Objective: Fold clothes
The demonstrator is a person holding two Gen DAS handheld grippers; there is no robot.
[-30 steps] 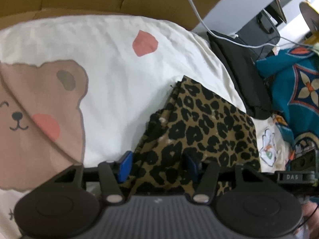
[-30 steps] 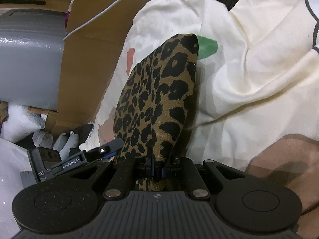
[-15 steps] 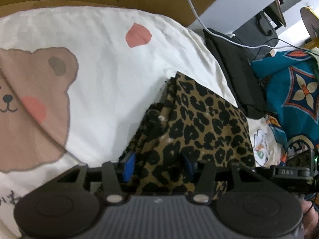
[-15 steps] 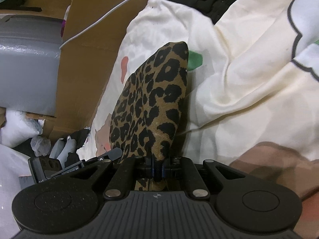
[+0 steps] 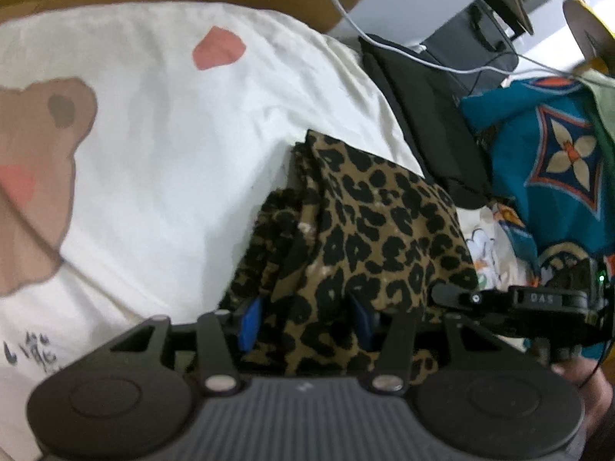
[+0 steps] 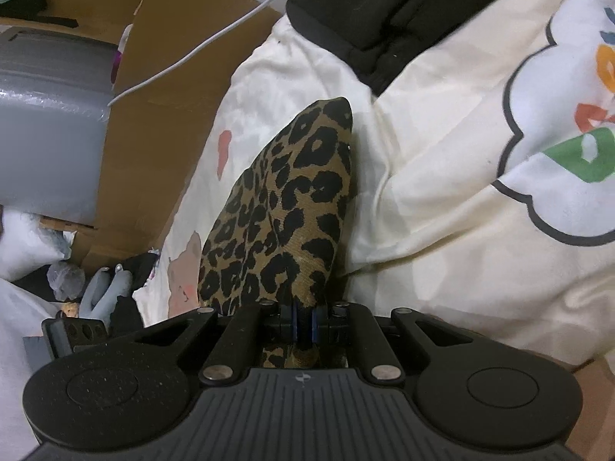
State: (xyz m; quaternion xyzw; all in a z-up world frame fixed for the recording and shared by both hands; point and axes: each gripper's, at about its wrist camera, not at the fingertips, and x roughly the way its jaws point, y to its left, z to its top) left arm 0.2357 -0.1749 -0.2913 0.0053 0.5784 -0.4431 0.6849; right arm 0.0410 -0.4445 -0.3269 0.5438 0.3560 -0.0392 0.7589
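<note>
A folded leopard-print garment (image 5: 369, 230) is held just above a cream bedsheet with a bear print (image 5: 153, 134). In the left wrist view my left gripper (image 5: 305, 322) has its blue pads pressed on either side of a thick bunch of that garment near its lower edge. The right wrist view shows the same garment (image 6: 292, 192) stretching away to a rounded far corner. My right gripper (image 6: 303, 324) is shut tight on a thin fold of its near edge. The right gripper's body (image 5: 538, 299) shows at the right of the left wrist view.
A black garment (image 5: 423, 115) lies along the sheet's far side, also visible in the right wrist view (image 6: 384, 7). A teal patterned cloth (image 5: 557, 153) sits to the right. Brown cardboard (image 6: 165, 77), a white cable (image 5: 384, 46) and a grey case (image 6: 46, 115) border the bed.
Both grippers have carried the leopard garment across the sheet. The bear print slid left in the left view. The black garment and a flower print came closer in the right view.
</note>
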